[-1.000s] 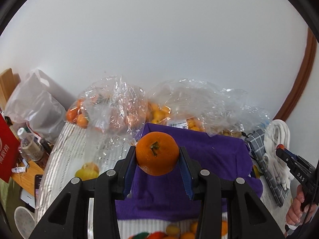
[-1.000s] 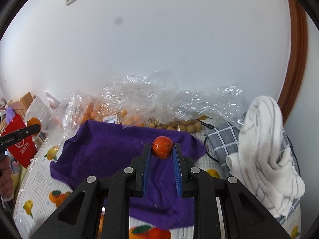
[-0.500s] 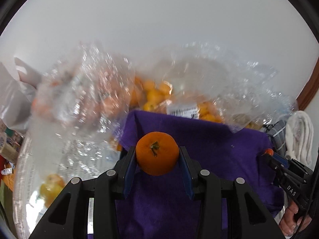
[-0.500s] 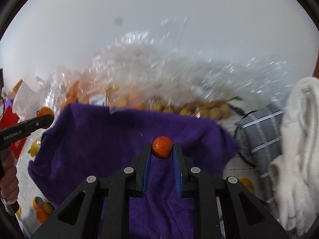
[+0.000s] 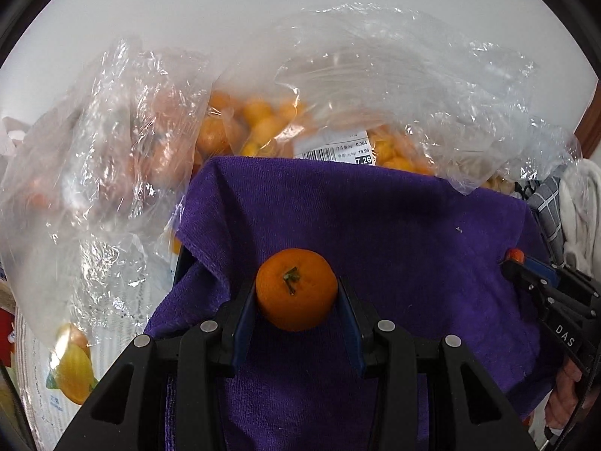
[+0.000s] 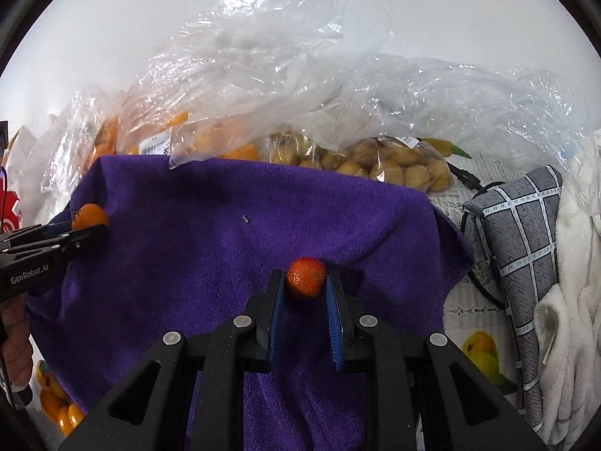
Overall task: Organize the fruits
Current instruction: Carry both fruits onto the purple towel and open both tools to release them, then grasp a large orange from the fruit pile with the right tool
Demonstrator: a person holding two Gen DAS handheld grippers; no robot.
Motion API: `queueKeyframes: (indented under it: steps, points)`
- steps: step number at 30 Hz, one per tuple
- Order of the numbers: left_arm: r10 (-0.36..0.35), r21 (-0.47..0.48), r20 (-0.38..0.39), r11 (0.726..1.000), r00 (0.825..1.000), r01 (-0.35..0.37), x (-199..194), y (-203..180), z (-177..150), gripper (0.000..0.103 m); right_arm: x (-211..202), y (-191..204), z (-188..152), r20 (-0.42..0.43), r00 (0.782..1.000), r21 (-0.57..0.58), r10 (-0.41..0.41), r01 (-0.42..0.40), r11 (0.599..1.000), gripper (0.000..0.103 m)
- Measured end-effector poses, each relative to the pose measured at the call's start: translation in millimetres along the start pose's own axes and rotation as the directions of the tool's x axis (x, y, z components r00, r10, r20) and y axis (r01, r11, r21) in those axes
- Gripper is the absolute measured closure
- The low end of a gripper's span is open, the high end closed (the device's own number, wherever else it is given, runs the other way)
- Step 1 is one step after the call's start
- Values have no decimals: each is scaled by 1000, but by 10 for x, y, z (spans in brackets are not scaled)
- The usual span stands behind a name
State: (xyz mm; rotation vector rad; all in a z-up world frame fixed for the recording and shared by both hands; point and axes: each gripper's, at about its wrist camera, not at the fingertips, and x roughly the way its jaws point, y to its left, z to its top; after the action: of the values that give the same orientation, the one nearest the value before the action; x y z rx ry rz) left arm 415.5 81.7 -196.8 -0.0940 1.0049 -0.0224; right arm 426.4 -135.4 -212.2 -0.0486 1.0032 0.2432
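Left tongs [image 5: 296, 295] gripped a firm, light mandarin [image 5: 296, 288] across its sides. Right tongs [image 6: 305, 282] were clamped on a small, soft, easily bruised red fruit [image 6: 305, 277].

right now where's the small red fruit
In the right wrist view the small red fruit sits centre frame, pinched between the right gripper fingers, over the purple towel in front of the fruit bags.
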Motion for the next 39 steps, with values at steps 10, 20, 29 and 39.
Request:
queueKeyframes:
  steps: [10,20,29,39]
  points:
    - [-10,9,23,1000,1000,9,-101,-55,74,47,-324,49,-12,80,997,-30,-24,27,999,37]
    - [-62,-4,188,998,980,64,-962,-125,-29,41,-1176,112,-298,153,985,-25,-74,79,997,36]
    - [-51,6,185,999,981,51,-1463,246,-748,41,-1492,346,-887,117,993,-26,-18,21,999,36]
    - [-9,-97,130,995,992,22,-1515,783,-1534,41,-1175,760,-1311,37,990,-8,136,-136,991,49]
